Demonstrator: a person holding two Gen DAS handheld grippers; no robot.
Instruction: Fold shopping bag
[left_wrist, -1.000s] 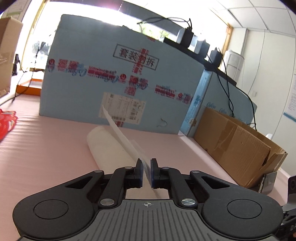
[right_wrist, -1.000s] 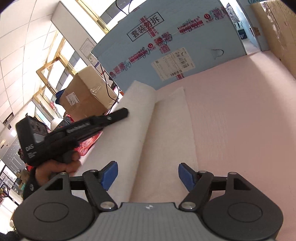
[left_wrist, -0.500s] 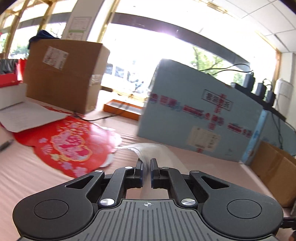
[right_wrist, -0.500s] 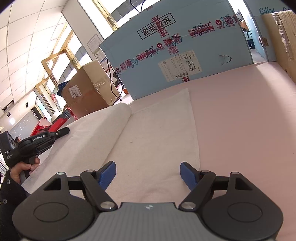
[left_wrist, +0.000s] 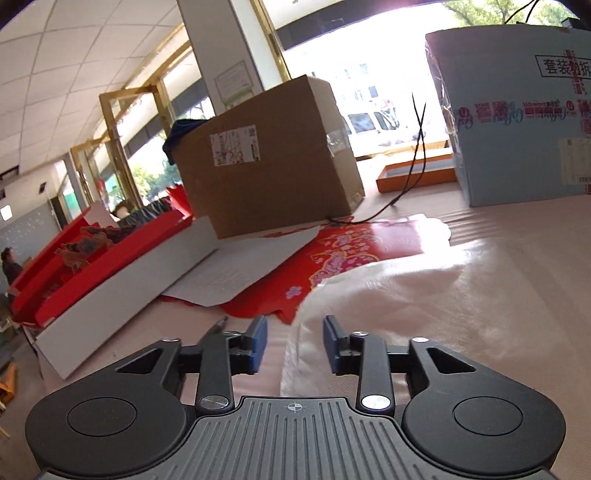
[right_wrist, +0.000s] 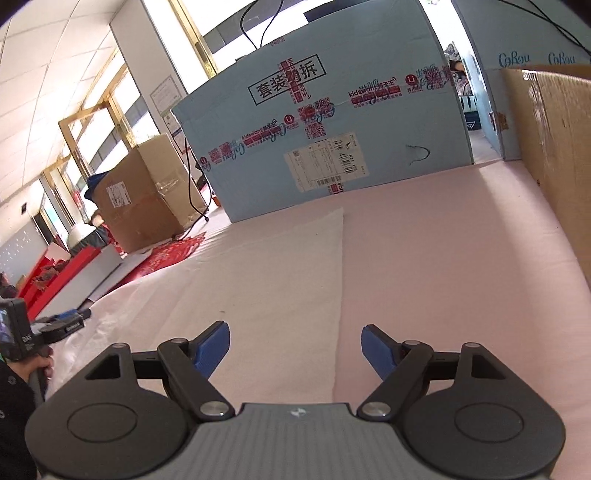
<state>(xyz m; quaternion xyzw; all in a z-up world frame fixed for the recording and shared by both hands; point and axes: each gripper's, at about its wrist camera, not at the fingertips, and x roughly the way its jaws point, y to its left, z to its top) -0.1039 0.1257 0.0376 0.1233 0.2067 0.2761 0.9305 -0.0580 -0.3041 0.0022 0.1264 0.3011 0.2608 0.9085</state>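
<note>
The white shopping bag (right_wrist: 258, 280) is lying flat on the pink surface (right_wrist: 443, 258), spreading from the near left toward the big blue box (right_wrist: 332, 129) at the far side, with its straight right edge running away from the camera. The right gripper (right_wrist: 295, 347) is hovering just above the near part of the bag, its jaws spread wide and gripping nothing. At the left edge of that view a hand (right_wrist: 37, 369) is holding the left gripper (left_wrist: 293, 339) over the bag's left end. In its own view the left gripper's jaws have just been opening and are standing apart; a thin, glossy bit of the bag (left_wrist: 388, 295) is sitting between them, though whether a pad is touching it is hard to tell. Beyond it, to the left, a red printed sheet (left_wrist: 332, 258) is lying partly under the bag's rumpled edge, near a brown cardboard box (left_wrist: 266, 158) and a red and white tray (left_wrist: 122, 273).
</note>
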